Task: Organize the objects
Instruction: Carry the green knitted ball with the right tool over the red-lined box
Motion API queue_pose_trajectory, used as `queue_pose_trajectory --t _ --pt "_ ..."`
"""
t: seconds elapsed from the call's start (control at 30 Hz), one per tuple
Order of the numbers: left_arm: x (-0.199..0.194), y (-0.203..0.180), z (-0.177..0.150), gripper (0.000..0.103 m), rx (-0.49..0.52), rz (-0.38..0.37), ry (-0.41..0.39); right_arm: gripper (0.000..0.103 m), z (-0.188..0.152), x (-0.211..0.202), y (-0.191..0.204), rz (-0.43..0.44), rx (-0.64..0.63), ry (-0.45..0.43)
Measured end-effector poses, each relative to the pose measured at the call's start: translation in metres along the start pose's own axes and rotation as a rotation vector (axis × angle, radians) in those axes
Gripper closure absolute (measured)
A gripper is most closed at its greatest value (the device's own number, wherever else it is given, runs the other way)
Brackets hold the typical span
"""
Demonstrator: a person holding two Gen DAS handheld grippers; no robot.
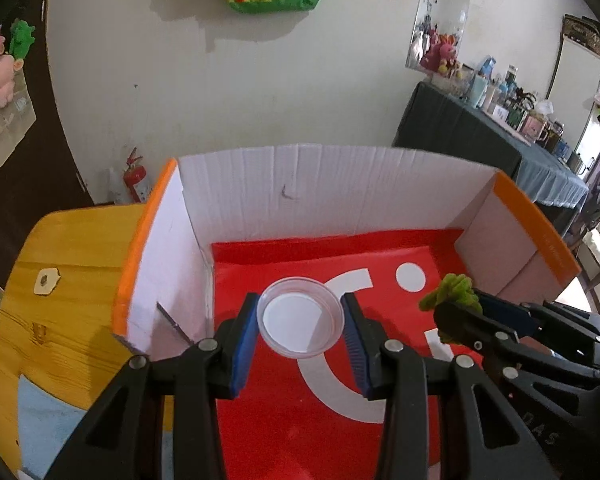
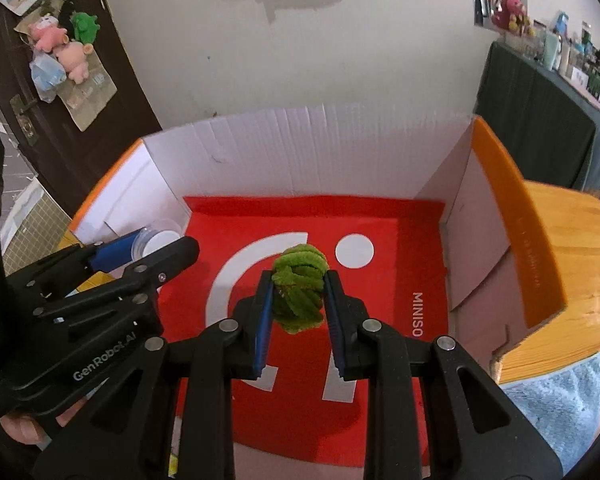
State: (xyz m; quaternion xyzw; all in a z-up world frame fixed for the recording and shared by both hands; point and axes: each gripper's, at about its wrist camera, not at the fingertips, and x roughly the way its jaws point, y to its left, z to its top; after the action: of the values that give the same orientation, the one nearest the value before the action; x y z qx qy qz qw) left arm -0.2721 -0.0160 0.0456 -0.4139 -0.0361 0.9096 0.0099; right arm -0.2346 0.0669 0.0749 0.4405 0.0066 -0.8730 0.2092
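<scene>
My left gripper (image 1: 302, 320) is shut on a small clear round dish (image 1: 301, 317), its blue pads pressing both sides of the rim, held over the left part of an open cardboard box (image 1: 300, 184) with a red bag lining its floor (image 1: 292, 408). My right gripper (image 2: 298, 292) is shut on a green fuzzy knot of pipe cleaner (image 2: 299, 288), held above the middle of the red floor (image 2: 388, 288). In the left wrist view the green knot (image 1: 452, 294) and right gripper show at the right. In the right wrist view the dish (image 2: 160, 240) and left gripper (image 2: 144, 252) show at the left.
The box has white inner walls and orange-edged side flaps (image 2: 512, 216). It stands on a round wooden table (image 1: 72, 280) with a light blue cloth (image 2: 560, 404) near the front. A cluttered dark-draped table (image 1: 500, 132) stands at the far right.
</scene>
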Motion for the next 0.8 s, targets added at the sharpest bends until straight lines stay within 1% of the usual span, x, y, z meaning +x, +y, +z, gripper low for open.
queue_pose_trajectory --t 0.27,0.5,0.7,0.8 --pt "0.018 -0.001 0.002 0.061 0.007 -0.002 0.054 0.08 0.004 0.017 -0.001 -0.026 -0.014 0.057" --pt "0.035 0.003 0.001 0.061 -0.012 -0.025 0.107 0.08 0.006 0.029 -0.003 -0.036 -0.008 0.103" --pt "0.041 0.004 0.0 0.061 -0.02 -0.038 0.144 0.08 0.005 0.032 -0.007 -0.03 0.003 0.124" --pt "0.047 0.004 -0.002 0.061 -0.023 -0.04 0.18 0.08 0.005 0.034 -0.009 -0.032 0.011 0.143"
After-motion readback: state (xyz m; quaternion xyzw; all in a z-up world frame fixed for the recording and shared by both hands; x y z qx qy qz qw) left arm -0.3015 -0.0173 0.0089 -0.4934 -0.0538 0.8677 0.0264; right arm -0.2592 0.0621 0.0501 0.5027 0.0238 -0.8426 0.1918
